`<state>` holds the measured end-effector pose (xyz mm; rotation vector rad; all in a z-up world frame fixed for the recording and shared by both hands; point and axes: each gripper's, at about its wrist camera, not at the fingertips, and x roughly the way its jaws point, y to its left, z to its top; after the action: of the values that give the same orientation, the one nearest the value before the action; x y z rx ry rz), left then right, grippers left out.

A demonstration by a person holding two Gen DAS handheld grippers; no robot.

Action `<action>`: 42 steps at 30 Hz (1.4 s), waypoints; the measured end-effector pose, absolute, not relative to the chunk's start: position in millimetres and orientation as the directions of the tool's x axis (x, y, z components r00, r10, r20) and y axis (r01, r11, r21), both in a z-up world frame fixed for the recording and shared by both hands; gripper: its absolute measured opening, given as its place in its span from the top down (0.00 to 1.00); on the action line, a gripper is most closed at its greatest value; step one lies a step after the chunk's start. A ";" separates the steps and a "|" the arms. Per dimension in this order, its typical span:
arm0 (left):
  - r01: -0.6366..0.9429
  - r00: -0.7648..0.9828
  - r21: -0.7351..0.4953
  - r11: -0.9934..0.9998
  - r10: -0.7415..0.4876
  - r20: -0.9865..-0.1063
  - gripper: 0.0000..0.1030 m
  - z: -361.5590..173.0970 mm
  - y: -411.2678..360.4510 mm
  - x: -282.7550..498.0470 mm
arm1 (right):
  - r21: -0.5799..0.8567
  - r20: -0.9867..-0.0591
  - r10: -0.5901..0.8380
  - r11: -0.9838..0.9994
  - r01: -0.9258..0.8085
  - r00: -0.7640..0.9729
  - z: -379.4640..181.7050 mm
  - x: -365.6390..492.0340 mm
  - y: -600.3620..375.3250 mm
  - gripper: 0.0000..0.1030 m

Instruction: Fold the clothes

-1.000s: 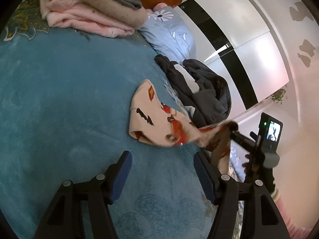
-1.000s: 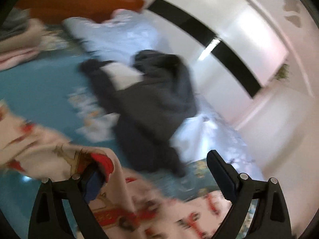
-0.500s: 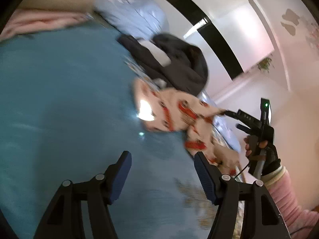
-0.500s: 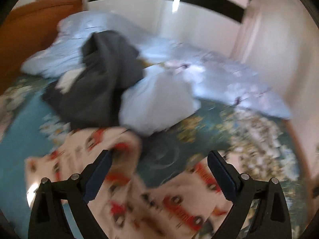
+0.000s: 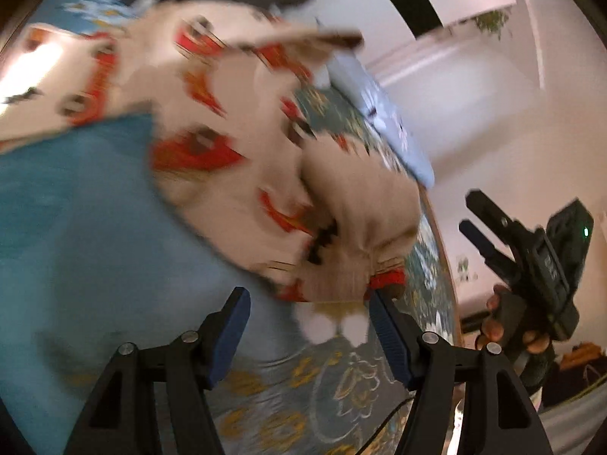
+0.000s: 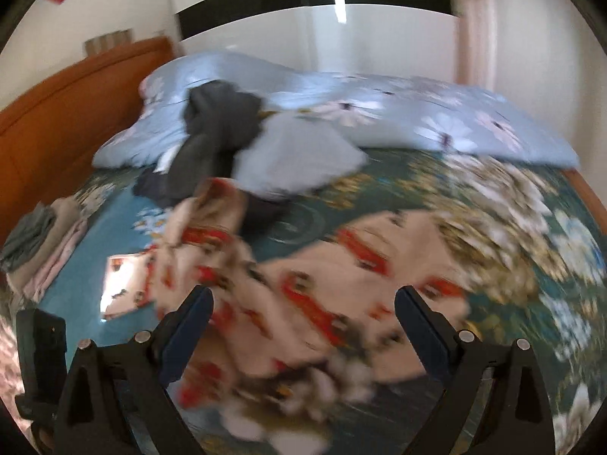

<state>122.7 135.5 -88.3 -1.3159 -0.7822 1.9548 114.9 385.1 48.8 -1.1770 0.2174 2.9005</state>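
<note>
**A:** What's different from a second ago?

**B:** Nearest my left gripper (image 5: 305, 328), the fingers stand spread, same width as before, nothing between them. A second ago the cream garment with red prints (image 5: 235, 174) lay small out on the teal bedspread (image 5: 76, 250); now it fills the left view, and its bunched end lies close against the tip of the right-hand finger (too blurred for me to say whether they touch).

**A:** And the right side?

**B:** My right gripper (image 6: 303, 326) has its fingers wide apart, holding nothing. A second ago the cloth was draped at its left finger; now the garment lies spread on the bedspread just ahead of both tips, towards the near edge of the bed. In the left view that gripper stands off the bed's side, in a gloved hand (image 5: 508, 326).

**A:** Farther out?

**B:** The dark grey clothing heap (image 6: 216, 140) sits mid-bed against the pale blue flowered quilt (image 6: 398, 117), which runs along the far edge by the wooden headboard (image 6: 72, 113). The folded stack (image 6: 41, 242) lies at the left edge.

**A:** Any writing?

**B:** None I can read; it's all motion blur.
</note>
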 end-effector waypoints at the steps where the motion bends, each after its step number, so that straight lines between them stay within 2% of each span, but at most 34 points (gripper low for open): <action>1: -0.170 -0.296 -0.774 -0.609 0.781 -0.550 0.33 -89.3 136.8 121.6 | 0.140 -0.694 -0.041 -0.987 -0.078 -0.719 45.2 120.7 397.9 0.06; 6: -0.107 -0.336 -0.802 -0.588 0.780 -0.527 0.35 -94.4 143.5 116.3 | 0.207 -0.717 -0.025 -0.962 -0.178 -0.697 21.1 145.5 450.6 0.06; 8: -0.082 -0.352 -0.812 -0.578 0.779 -0.519 0.38 -96.4 146.2 114.1 | 0.237 -0.724 -0.035 -0.951 -0.201 -0.689 11.2 152.1 462.6 0.06; 11: -0.073 -0.375 -0.791 -0.607 0.752 -0.542 0.67 -95.0 149.8 113.1 | 0.287 -0.729 -0.053 -0.929 -0.234 -0.682 -2.3 158.6 477.3 0.06; 12: -0.067 -0.378 -0.783 -0.619 0.742 -0.554 0.82 -94.7 149.1 113.7 | 0.305 -0.728 -0.062 -0.921 -0.241 -0.682 -5.7 159.2 479.8 0.06; 13: -0.061 -0.382 -0.774 -0.630 0.731 -0.565 0.85 -94.5 148.4 114.3 | 0.320 -0.728 -0.077 -0.917 -0.239 -0.681 -7.9 159.1 480.1 0.06; 22: 0.047 -0.509 -0.796 -0.604 0.671 -0.539 0.90 -78.1 78.8 113.4 | 0.387 -0.728 -0.142 -0.892 -0.232 -0.671 -23.6 160.5 479.4 0.06; 28: 0.096 -0.607 -0.814 -0.573 0.614 -0.504 0.91 -64.9 3.5 99.4 | 0.406 -0.731 -0.166 -0.885 -0.227 -0.662 -31.7 160.6 476.7 0.06; 31: 0.110 -0.580 -0.774 -0.623 0.593 -0.559 0.88 -72.4 8.2 105.2 | 0.413 -0.733 -0.181 -0.884 -0.218 -0.656 -35.7 156.9 472.1 0.06; 35: 0.117 -0.531 -0.743 -0.659 0.591 -0.607 0.70 -91.6 33.1 114.9 | 0.422 -0.733 -0.203 -0.885 -0.200 -0.649 -38.5 152.5 464.0 0.06; 37: 0.132 -0.522 -0.758 -0.638 0.606 -0.601 0.49 -97.8 34.8 126.8 | 0.420 -0.734 -0.207 -0.887 -0.192 -0.646 -38.7 151.6 461.1 0.06; 39: 0.144 -0.517 -0.766 -0.626 0.613 -0.598 0.44 -100.7 32.5 139.6 | 0.418 -0.736 -0.206 -0.888 -0.193 -0.645 -39.5 151.6 460.7 0.06; 42: 0.162 -0.463 -0.777 -0.609 0.648 -0.605 0.44 -107.8 35.5 156.8 | 0.420 -0.738 -0.201 -0.884 -0.205 -0.644 -41.4 152.6 462.0 0.06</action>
<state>156.8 35.5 -107.8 -1.4042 -1.1741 2.1397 152.6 462.0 -41.4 -1.3251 0.7555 2.7444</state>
